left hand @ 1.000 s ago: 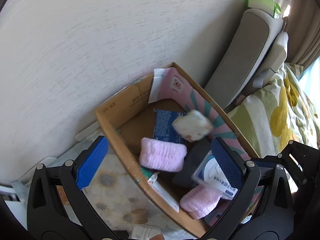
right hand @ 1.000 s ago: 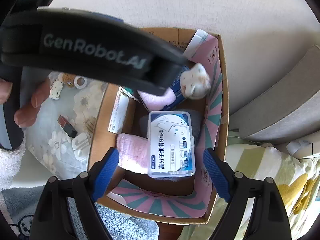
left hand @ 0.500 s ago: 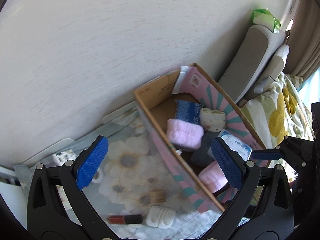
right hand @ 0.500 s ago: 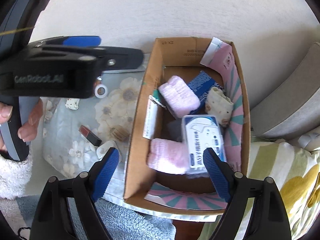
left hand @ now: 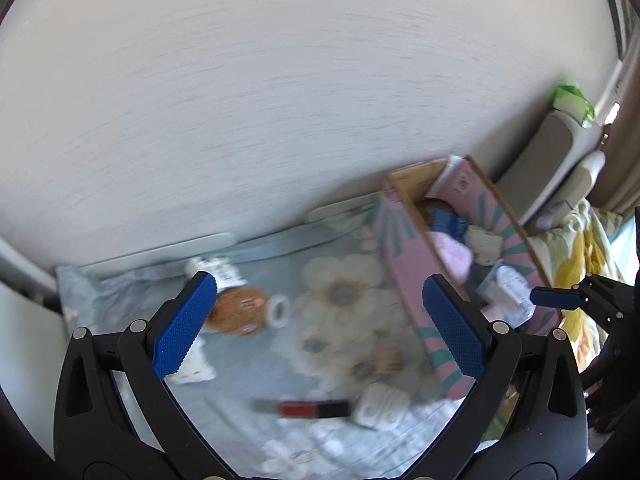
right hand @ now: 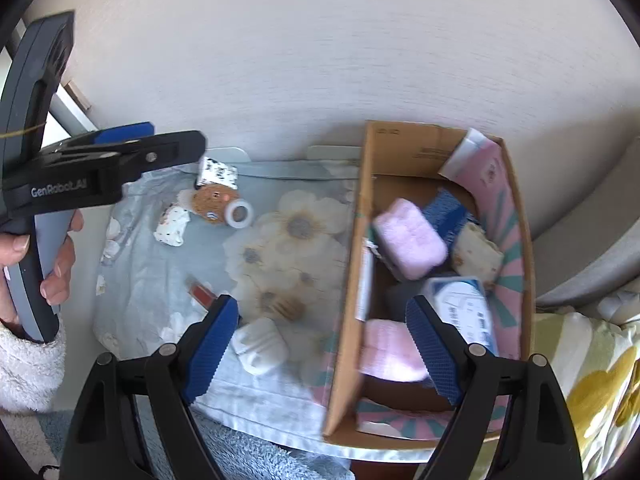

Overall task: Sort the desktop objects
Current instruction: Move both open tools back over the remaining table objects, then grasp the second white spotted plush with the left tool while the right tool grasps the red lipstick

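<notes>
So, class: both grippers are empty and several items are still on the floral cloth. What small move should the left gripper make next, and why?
Probably lower the open left gripper onto the brown plush toy just ahead of it. It lies loose on the floral cloth, outside the cardboard box, so it is still unsorted.

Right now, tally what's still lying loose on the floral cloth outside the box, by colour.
White: 4 (earbud case, tape ring, spotted piece, black-printed box)
Brown: 2 (round plush, small wooden piece)
Red: 1 (lipstick)
Total: 7
</notes>
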`<act>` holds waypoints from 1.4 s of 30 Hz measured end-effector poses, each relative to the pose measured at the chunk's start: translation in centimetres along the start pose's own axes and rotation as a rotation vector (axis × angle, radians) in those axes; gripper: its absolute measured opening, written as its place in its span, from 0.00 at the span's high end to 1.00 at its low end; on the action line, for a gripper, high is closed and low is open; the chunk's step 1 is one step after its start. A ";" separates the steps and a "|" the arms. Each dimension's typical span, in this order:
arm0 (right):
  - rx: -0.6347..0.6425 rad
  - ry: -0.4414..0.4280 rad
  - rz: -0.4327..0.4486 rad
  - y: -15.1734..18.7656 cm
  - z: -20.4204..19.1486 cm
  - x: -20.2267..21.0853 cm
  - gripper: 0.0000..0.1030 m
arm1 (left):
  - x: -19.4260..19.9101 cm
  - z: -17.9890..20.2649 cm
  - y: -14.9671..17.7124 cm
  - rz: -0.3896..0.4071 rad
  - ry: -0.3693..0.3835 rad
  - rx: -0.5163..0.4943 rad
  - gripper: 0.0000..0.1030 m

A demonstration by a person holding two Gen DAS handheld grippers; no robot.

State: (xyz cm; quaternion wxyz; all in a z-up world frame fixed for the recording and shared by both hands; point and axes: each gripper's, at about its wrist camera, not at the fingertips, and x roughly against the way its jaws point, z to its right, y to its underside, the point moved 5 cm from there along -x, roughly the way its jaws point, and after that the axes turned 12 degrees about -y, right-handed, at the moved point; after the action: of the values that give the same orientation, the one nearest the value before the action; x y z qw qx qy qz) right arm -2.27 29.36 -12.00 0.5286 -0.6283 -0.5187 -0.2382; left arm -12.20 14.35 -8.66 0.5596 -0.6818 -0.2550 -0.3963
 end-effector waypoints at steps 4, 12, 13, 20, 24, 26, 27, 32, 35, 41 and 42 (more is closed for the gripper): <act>0.025 -0.010 -0.026 -0.3 -2.1 -1.8 0.19 | 0.1 -3.6 1.4 -0.004 -0.015 0.034 0.00; 0.075 -0.007 -0.048 -1.3 -5.8 -3.7 0.19 | 1.0 -9.9 3.4 0.005 -0.063 0.083 0.00; 0.085 0.000 -0.051 -1.4 -6.2 -3.7 0.19 | 1.2 -10.6 3.6 0.007 -0.068 0.088 0.00; 0.114 0.037 -0.048 -2.1 -7.2 -3.7 0.19 | 1.0 -15.4 6.0 0.004 -0.102 0.140 0.00; 0.110 0.031 -0.058 -1.3 -7.9 -5.5 0.19 | -0.3 -16.0 8.5 -0.020 -0.045 0.184 0.00; 0.115 0.031 -0.060 -0.7 -8.3 -6.6 0.19 | -1.1 -15.6 9.6 -0.037 -0.038 0.183 0.01; 0.117 0.037 -0.065 -0.4 -8.5 -7.1 0.19 | -1.9 -15.3 10.4 -0.051 -0.035 0.179 0.01; 0.129 0.014 -0.123 1.5 -9.2 -10.9 0.19 | -5.6 -14.1 12.3 -0.131 -0.012 0.185 0.05; 0.174 0.001 -0.164 2.4 -9.4 -13.1 0.19 | -8.1 -13.5 12.9 -0.156 -0.011 0.179 0.09; 0.298 -0.031 -0.267 3.9 -9.7 -17.1 0.21 | -12.6 -12.7 13.7 -0.209 -0.013 0.157 0.28; 0.309 -0.034 -0.278 4.0 -9.7 -17.5 0.23 | -12.9 -12.6 13.8 -0.208 -0.017 0.154 0.28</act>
State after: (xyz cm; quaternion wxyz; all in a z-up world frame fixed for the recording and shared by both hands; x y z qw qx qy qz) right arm -2.35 13.88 -25.36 0.5719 -0.4659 -0.6398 -0.2157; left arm -11.72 0.04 -26.29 0.5640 -0.6099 -0.3587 -0.4258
